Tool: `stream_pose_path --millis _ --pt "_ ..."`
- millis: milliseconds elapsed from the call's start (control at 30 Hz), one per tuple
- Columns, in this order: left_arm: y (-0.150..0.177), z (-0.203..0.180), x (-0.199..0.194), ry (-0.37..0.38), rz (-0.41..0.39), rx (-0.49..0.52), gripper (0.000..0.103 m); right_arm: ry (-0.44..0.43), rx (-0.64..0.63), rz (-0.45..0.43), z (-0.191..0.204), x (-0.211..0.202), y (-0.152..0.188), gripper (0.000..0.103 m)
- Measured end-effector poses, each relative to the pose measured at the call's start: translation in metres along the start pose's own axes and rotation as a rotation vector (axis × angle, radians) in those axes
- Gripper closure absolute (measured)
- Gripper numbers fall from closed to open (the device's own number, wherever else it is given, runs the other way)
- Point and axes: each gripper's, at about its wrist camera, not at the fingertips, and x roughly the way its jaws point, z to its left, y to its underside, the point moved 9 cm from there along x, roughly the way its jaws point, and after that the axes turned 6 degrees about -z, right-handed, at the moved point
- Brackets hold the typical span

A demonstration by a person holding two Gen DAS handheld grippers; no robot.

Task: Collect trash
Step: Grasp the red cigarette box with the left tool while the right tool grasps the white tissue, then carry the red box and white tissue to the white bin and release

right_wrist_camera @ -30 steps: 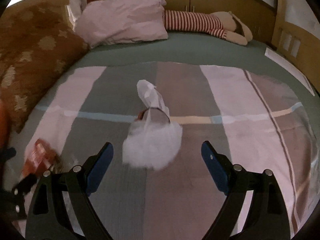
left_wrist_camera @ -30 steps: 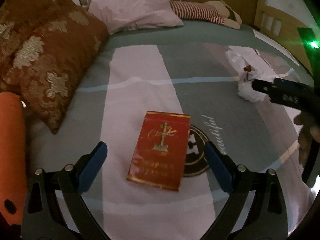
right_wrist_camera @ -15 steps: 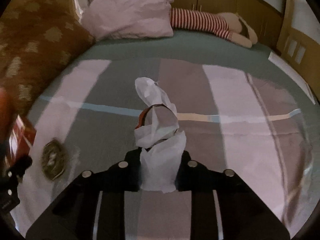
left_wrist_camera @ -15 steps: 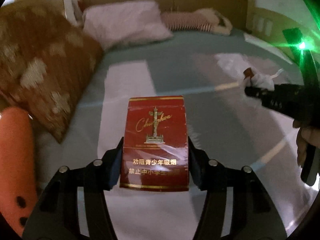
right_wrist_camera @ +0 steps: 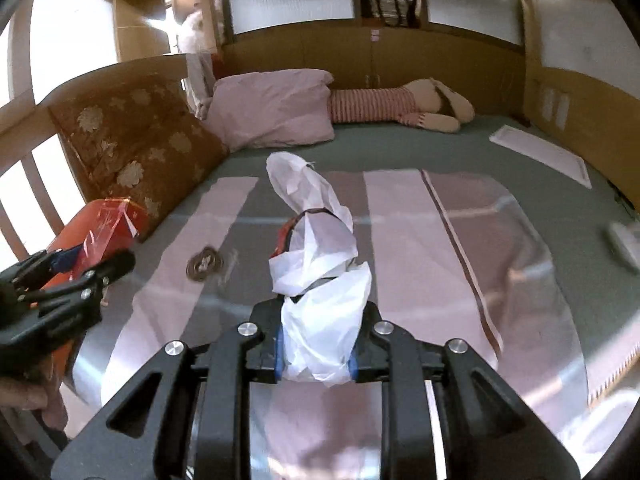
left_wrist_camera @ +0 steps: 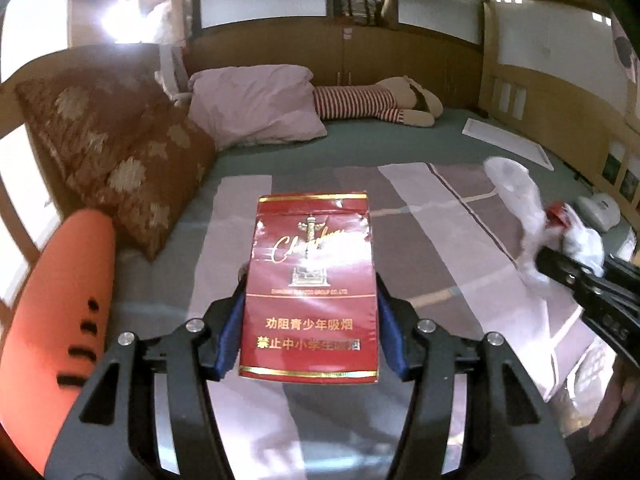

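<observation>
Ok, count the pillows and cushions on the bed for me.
2: a brown floral-patterned cushion propped against the left bed rail, and a pale pink pillow beside it at the head of the bed. More could lie outside both views.

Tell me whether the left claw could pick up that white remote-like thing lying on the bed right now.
Probably not: the left claw is shut on the red cigarette pack, so it has no free grip for the white object.

**Lighting and image quality**

You have bright daylight from the windows (left_wrist_camera: 264, 0), blown out at upper left. Glare streaks the red pack (left_wrist_camera: 310, 280). Expect strong fisheye bending and dark vignetted corners. The white bag (left_wrist_camera: 516, 196) is motion-blurred.
</observation>
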Motion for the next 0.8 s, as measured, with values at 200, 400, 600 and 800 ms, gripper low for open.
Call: stream_pose_path --millis 200,400,600,800 --pt "0.023 -0.004 -0.010 -0.012 0.014 -0.028 0.045 0.026 -0.011 -0.023 -0.004 -0.006 0.002 0.080" --pt "0.030 0.004 -0.003 -0.010 0.036 -0.033 0.045 0.009 -0.053 -0.004 0.010 0.001 0.005 0.080" --pt "0.030 0.003 -0.002 -0.004 0.036 -0.031 0.045 0.014 -0.052 -0.004 0.007 0.000 0.007 0.080" --pt "0.030 0.000 -0.002 0.010 0.038 -0.022 0.045 0.029 0.003 -0.090 -0.022 -0.040 -0.003 0.080"
